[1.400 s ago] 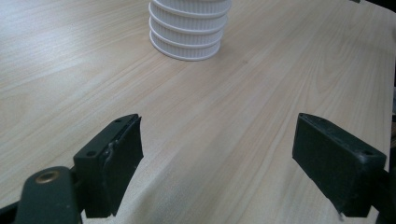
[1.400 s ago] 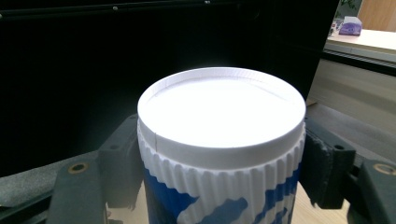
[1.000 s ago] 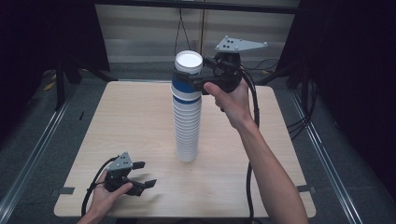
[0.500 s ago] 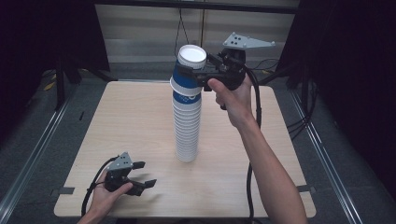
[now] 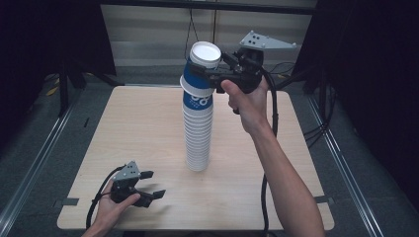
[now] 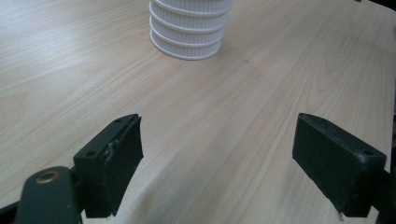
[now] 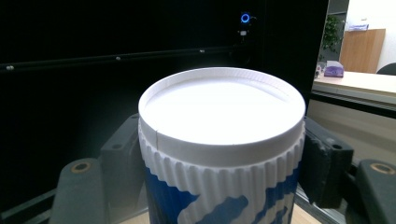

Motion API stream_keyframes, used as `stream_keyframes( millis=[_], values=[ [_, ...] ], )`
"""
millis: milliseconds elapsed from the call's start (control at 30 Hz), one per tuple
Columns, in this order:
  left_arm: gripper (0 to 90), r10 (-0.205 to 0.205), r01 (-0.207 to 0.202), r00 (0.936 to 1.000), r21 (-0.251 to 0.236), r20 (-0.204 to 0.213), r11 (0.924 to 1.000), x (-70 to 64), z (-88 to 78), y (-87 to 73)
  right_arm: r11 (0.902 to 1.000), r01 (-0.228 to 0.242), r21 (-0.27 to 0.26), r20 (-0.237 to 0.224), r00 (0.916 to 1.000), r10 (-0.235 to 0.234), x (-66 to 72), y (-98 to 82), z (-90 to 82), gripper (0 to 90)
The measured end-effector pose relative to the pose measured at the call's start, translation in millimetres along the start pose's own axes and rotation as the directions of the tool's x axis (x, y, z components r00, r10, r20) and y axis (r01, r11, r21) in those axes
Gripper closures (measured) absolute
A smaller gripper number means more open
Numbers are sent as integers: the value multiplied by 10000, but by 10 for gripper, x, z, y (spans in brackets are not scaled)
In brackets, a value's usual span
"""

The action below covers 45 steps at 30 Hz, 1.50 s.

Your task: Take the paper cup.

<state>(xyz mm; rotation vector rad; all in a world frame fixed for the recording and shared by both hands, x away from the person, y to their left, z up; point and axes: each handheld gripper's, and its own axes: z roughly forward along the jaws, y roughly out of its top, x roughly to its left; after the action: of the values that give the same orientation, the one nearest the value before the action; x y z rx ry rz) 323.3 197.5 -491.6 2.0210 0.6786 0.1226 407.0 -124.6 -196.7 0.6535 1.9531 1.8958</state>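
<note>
We are partway through taking the top cup (image 5: 201,74) off the stack of cups (image 5: 197,133) that stands upside down near the middle of the table (image 5: 123,128). Our right tongs (image 5: 216,76) are clamped on that blue-and-white cup just under its closed white bottom, the black jaws pressing its ribbed wall from either side as the right gripper view shows (image 7: 219,140); the jaws have just been closing further on it. From the high view the cup sits tilted, its wide rim already flaring out from the column below, so we judge the grip to be made and the lift begun, while the cup is not yet clear of the stack. What we reckon is left is to draw it fully free, carry it off and set it down somewhere on the bare table. Our left tongs (image 5: 148,186) rest low at the near left corner of the table, well apart from the stack, jaws spread wide with nothing between them, and the left gripper view looks across bare wood to the stack's bottom rims (image 6: 189,32). By count we have one stack, one cup being pulled from it, two tongs and one table; how many cups remain nested we cannot tell exactly, as the rims are too fine to count, but there are many.
</note>
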Motion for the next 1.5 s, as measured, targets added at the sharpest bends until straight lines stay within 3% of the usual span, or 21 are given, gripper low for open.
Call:
stream_keyframes(
  millis=[667, 1100, 1367, 1500],
  values=[
    [159, -11, 11, 10000, -10, 4, 10000, 1, 0, 0, 9970, -29, -775, 26, 10000, 31, -2, 157, -234, 284],
    [163, -6, 5, 9999, -83, -136, 10000, 1, 6, -5, 9979, 270, -582, 734, 9970, -227, -29, 149, -501, 284],
    [162, -240, 234, 9994, -221, -269, 9995, 19, 17, -7, 9978, 390, -538, 976, 9947, -336, -13, 112, -711, 285],
    [162, -175, 164, 9991, -274, -395, 9995, 16, 24, 6, 9984, 374, -427, 1052, 9939, -327, -34, 78, -769, 285]
  ],
)
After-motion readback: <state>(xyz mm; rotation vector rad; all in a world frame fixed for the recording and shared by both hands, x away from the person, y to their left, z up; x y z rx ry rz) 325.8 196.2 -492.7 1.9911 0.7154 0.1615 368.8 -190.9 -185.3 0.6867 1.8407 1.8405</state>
